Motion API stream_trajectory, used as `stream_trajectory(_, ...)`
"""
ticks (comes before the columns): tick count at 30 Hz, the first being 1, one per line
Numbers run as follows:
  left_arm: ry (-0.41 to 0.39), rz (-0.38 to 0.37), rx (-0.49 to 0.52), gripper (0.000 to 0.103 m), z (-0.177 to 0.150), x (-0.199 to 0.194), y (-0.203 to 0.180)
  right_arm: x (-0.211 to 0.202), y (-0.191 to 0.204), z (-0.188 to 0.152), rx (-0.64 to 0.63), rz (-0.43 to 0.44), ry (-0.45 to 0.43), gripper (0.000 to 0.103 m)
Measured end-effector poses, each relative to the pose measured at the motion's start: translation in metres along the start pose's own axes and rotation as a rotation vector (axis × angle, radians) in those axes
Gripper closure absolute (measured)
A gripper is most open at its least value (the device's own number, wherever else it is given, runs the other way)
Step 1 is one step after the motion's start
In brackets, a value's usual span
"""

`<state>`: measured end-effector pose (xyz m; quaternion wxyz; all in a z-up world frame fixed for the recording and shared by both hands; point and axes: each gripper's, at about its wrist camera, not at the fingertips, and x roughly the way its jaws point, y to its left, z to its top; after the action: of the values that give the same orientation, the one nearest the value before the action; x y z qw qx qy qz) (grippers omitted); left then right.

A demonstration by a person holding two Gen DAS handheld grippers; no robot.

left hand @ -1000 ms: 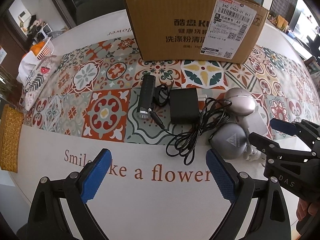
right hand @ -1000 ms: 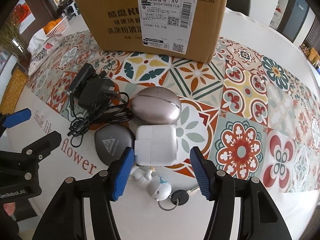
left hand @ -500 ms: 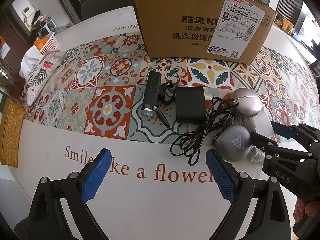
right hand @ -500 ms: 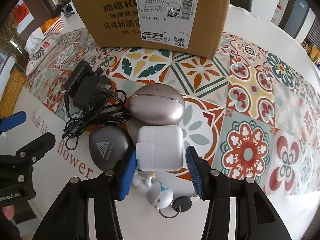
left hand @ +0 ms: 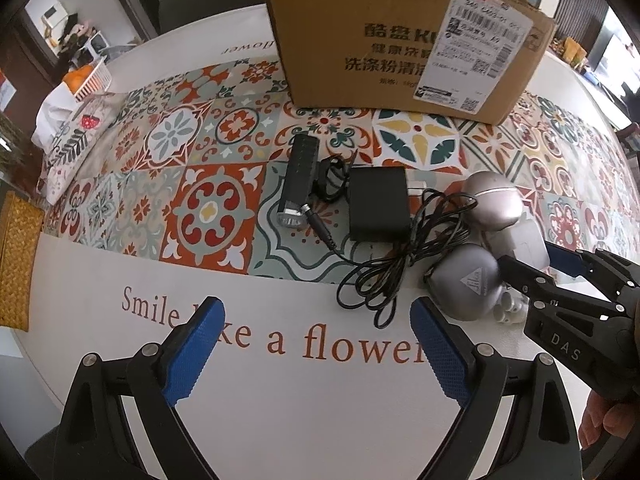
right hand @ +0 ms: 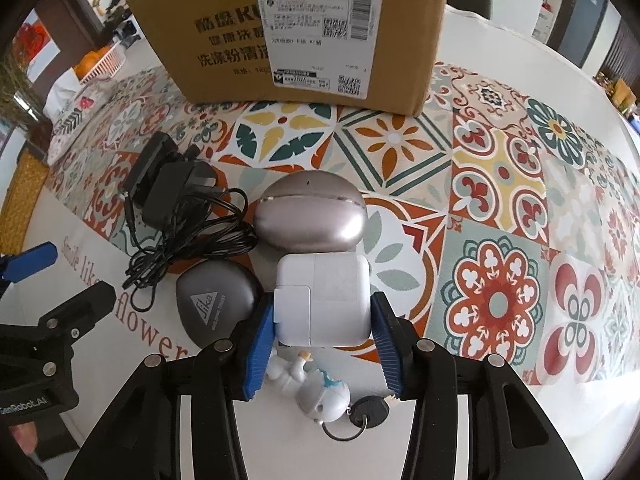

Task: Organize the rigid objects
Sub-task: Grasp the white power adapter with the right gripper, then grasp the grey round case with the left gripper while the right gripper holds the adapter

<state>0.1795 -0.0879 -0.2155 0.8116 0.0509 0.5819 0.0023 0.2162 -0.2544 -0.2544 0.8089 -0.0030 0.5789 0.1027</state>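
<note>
Down at six o'clock of the right wrist view, the right gripper (right hand: pixel 322 334) has its blue pads closed against both sides of the white charger block (right hand: pixel 322 300), which sits at the centre on the tablecloth (right hand: pixel 500 184). The block's near edge hides part of the small astronaut keychain (right hand: pixel 316 388) lying between the fingers; its dark key fob (right hand: pixel 370 407) peeks out toward five o'clock. Beside the block, a grey Sika case (right hand: pixel 218 304) lies at nine o'clock and a silver oval case (right hand: pixel 310 216) at twelve. The cardboard box (right hand: pixel 296 28) stands at twelve, its top cut off. In the left wrist view, the left gripper (left hand: pixel 316 354) is spread wide over bare white cloth, holding nothing. The black adapter (left hand: pixel 378 204) lies at twelve, its cable (left hand: pixel 400 264) tangled, and the black torch (left hand: pixel 300 180) at eleven.
</note>
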Motion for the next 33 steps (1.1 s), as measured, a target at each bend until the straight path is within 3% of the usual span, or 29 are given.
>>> stream_trajectory(12,-0.038,-0.106,0.062,0.011,-0.001,-0.018,-0.021,-0.041,-0.017,-0.016,0.063,-0.027,-0.06,0.057)
stream_trajectory(25,0.032,-0.246,0.134,0.03,0.002,-0.003,-0.068,-0.051,-0.053,-0.038,0.173,-0.072,-0.061,0.056)
stream_trajectory(33,0.084,-0.253,0.13,0.041,0.006,0.023,-0.084,-0.045,-0.064,-0.04,0.195,-0.099,-0.049,0.056)
